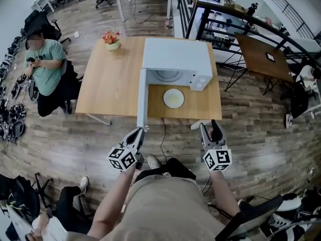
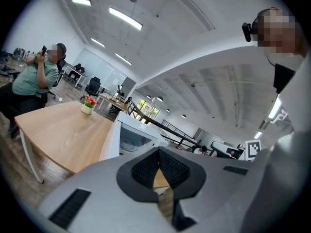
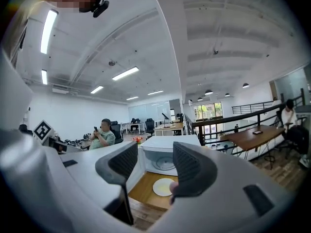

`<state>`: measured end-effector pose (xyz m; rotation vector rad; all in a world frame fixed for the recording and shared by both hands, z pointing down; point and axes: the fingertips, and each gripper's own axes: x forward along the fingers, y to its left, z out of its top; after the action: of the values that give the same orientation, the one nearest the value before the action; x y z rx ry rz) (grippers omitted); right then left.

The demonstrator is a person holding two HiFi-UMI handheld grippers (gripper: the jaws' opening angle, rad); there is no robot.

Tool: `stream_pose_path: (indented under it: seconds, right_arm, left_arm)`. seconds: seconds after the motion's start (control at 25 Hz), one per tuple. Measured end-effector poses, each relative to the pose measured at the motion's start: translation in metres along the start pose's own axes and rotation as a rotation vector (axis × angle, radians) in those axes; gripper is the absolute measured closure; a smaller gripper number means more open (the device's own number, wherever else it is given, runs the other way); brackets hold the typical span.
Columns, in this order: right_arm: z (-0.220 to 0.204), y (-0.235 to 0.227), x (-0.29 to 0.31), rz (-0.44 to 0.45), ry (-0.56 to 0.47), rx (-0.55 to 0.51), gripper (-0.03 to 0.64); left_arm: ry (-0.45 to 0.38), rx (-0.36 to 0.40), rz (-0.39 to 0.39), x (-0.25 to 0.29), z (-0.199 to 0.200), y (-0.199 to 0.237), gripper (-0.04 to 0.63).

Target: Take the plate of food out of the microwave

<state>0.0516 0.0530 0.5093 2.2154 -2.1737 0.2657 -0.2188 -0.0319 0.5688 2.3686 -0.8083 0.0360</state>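
Looking down in the head view, the plate [image 1: 173,98] lies on the tabletop [image 1: 110,89] just in front of the microwave [image 1: 175,59], whose door [image 1: 142,99] stands open, so I'd judge the job done. Both grippers are held near the person's body, well apart from the plate. The left gripper view shows the left gripper [image 2: 158,154] with jaws pressed together, empty. The right gripper view shows the right gripper [image 3: 154,166] with jaws apart and nothing between them, which fits a plate needing no hold.
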Motion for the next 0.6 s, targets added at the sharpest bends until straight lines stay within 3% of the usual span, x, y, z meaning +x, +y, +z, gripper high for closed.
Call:
stream_pose_path:
  seconds: [0.2, 0.6]
  right_arm:
    - [-0.01, -0.016, -0.042, -0.03, 0.017, -0.005, 0.382]
    - [-0.036, -0.03, -0.123, -0.005, 0.035, 0.002, 0.412]
  left_arm:
    - [-0.023, -0.015, 0.034, -0.013, -0.014, -0.017, 0.591]
    - [0.036, 0.015, 0.06, -0.048, -0.081, -0.074, 0.592]
